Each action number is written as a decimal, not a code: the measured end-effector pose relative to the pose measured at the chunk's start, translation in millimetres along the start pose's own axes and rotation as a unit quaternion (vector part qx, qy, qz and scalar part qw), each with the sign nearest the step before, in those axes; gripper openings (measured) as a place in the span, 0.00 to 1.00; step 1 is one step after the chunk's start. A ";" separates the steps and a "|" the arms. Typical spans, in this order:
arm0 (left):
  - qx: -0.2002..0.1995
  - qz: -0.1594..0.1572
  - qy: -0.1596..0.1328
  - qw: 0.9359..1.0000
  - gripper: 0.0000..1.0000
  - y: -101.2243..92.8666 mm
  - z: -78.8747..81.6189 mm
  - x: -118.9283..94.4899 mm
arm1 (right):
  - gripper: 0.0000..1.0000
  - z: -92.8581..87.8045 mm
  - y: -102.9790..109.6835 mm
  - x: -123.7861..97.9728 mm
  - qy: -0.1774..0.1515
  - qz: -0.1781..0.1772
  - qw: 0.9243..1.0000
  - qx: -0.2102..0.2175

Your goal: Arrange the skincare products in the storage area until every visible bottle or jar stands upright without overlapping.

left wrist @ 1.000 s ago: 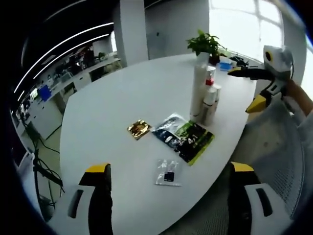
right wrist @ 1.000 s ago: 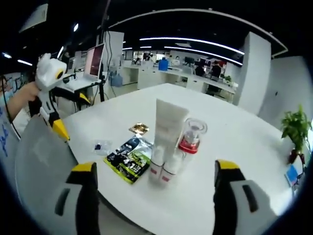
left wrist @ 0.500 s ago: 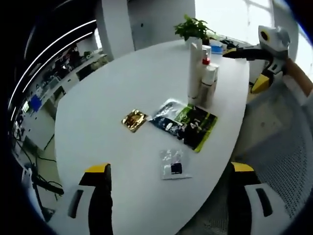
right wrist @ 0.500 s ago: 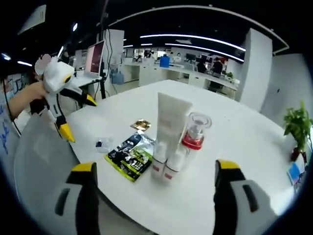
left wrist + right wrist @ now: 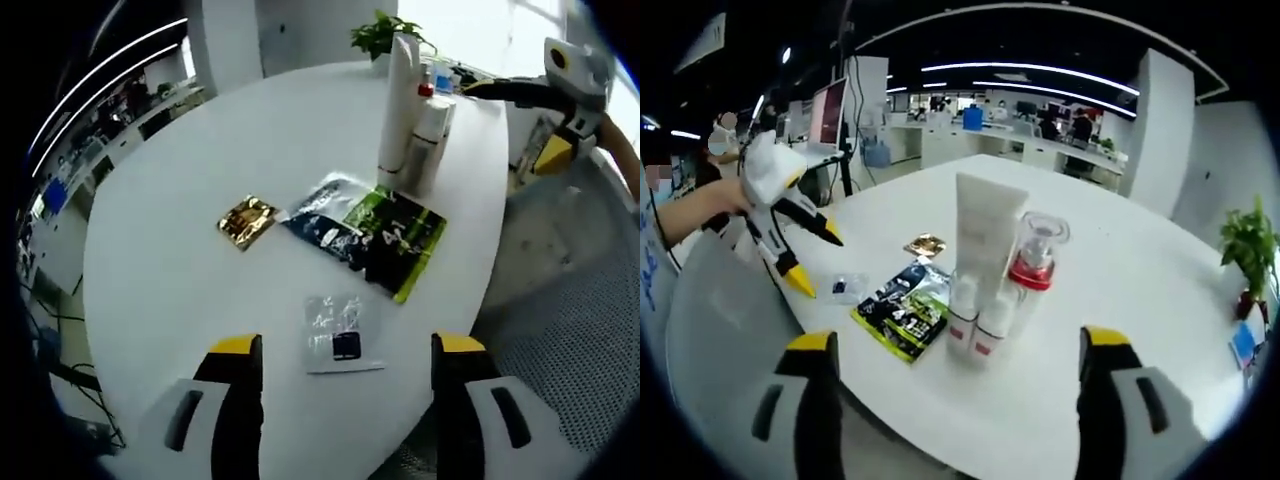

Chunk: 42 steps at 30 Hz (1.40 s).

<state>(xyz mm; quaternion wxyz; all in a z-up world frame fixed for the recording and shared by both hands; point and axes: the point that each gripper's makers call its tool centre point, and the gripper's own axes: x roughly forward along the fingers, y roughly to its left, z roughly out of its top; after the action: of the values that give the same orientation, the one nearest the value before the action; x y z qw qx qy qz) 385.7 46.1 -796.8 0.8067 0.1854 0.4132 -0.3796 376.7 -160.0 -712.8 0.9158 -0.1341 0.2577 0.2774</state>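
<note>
Jaws of the left gripper have narrowed and descended toward the clear sachet, grasping nothing. Right gripper stays spread and empty before the upright white tube and red-collared pump bottle. Sachet pickup appears imminent.

Opposite table-edge views, both on the shared bottle cluster.
</note>
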 end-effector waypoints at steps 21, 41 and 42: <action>0.021 -0.004 0.063 0.998 0.50 -1.0 -9.9 30.6 | 1.00 -4.2 -5.3 -1.5 -0.003 -0.003 1.000 0.004; 0.014 -0.006 0.075 0.997 0.46 2.4 -11.4 35.2 | 1.00 -6.8 -7.1 -1.1 0.001 -0.001 1.000 0.000; 0.011 -0.004 0.076 0.997 0.45 2.6 -11.1 35.2 | 1.00 -6.8 -6.7 -0.8 0.001 0.000 1.000 -0.001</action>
<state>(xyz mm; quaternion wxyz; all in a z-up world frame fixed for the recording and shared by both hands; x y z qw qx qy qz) 394.9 38.3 -831.8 0.7695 0.2210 0.4696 -0.3722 377.3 -168.4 -717.4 0.9155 -0.1354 0.2584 0.2771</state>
